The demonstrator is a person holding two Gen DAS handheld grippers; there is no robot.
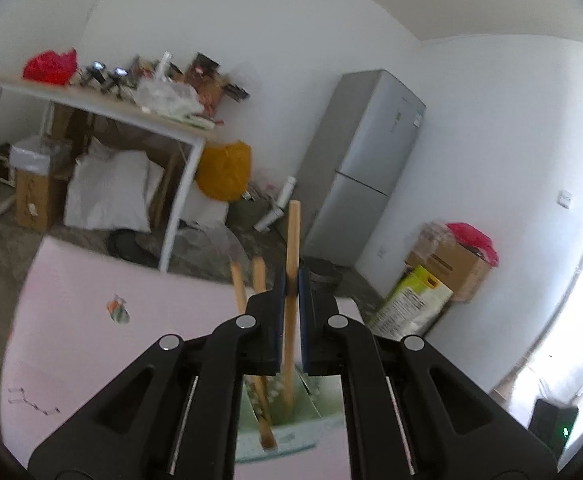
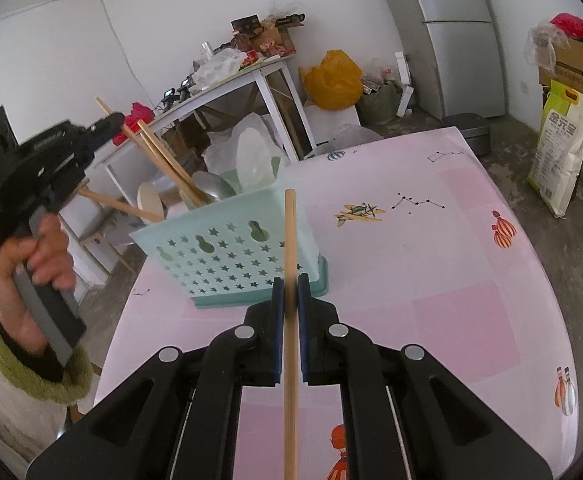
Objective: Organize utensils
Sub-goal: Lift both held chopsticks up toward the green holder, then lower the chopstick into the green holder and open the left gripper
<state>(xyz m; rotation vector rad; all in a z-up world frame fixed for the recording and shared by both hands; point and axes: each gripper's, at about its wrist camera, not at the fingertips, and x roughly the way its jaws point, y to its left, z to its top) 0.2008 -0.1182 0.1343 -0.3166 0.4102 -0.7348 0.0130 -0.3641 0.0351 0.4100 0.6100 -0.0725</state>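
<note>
A wooden chopstick is clamped between the right gripper jaws, above the pink table. Beyond, another chopstick is pinched by the left gripper, its lower end inside the green utensil basket beside other chopsticks.

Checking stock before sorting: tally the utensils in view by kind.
Chopsticks: 4 (one in left claw, one in right claw, two loose in basket)
Spoons: 3
Total: 7
</note>
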